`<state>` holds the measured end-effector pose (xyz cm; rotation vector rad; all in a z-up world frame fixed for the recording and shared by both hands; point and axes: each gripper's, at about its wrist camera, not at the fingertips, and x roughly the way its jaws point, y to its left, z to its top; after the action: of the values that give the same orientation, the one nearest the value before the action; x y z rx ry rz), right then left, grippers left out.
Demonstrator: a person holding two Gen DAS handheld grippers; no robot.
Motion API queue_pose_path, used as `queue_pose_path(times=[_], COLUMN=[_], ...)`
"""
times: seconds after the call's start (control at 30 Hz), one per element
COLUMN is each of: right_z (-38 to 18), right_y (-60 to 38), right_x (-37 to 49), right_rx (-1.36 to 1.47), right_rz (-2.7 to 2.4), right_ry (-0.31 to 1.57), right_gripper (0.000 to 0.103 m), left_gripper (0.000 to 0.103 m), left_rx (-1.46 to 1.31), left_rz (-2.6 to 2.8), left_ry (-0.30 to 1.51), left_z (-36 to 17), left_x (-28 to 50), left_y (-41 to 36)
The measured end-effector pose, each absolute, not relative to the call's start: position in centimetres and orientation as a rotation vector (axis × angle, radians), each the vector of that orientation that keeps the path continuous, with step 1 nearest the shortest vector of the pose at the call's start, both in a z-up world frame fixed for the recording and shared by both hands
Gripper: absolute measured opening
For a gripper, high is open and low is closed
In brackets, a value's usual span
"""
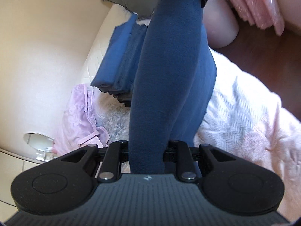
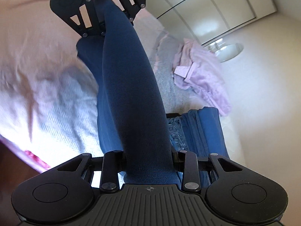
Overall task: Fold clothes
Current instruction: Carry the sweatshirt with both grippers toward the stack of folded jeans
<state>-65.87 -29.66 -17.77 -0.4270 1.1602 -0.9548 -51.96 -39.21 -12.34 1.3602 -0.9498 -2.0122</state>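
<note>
Bedroom with cream walls and pale wardrobe doors; bed under a white and pink herringbone cover. Dark blue garment stretched taut above the bed, one end pinched in the left gripper, the other in the right gripper, both sets of fingers closed on the cloth. Beyond and beside the fingers, a folded blue stack already done; lilac garment crumpled, apparently still to fold.

no readable text, labels or numbers
</note>
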Motion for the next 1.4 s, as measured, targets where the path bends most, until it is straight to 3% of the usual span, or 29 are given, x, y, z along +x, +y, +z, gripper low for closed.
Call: queue_pose_path(times=[0.17, 0.33, 0.57, 0.9, 1.07, 1.27, 1.33, 1.4], right_z=[-7.3, -0.4, 3.4, 1.5, 0.3, -11.1, -14.6, -15.2], right_y=[-30.3, -31.8, -37.5, -57.0, -64.8, -67.1, -66.2, -64.9], right_x=[-66.1, -68.0, -74.8, -88.3, -92.6, -93.6, -93.4, -93.4], right_rx=[-0.363, -0.37, -0.385, -0.414, -0.549, -0.488, -0.456, -0.492], right_rz=[-0.964, -1.076, -1.188, -1.049, -1.07, -0.966, -0.914, -0.953], right_ry=[1.2, 1.222, 1.221, 1.181, 1.13, 1.195, 1.249, 1.222], right_gripper=[0.033, 0.033, 0.033, 0.033, 0.033, 0.036, 0.042, 0.047], left_gripper=[0.019, 0.019, 0.019, 0.019, 0.02, 0.021, 0.02, 0.025], left_rx=[1.312, 1.213, 1.167, 1.302, 1.238, 1.472, 1.401, 1.392], left_rz=[-2.076, -2.113, -2.131, -2.006, -1.935, -1.949, -1.941, -1.943], left_ry=[-0.998, -1.108, -1.151, -0.951, -1.021, -1.026, -1.048, -1.029], left_z=[-3.2, 2.4, 3.8, 1.5, -2.4, -15.4, -16.1, -15.5], left_x=[-52.8, -56.7, -65.2, -79.2, -82.8, -82.9, -82.4, -81.8], left_y=[-41.4, -45.0, -51.9, -69.1, -74.4, -73.9, -73.2, -73.1])
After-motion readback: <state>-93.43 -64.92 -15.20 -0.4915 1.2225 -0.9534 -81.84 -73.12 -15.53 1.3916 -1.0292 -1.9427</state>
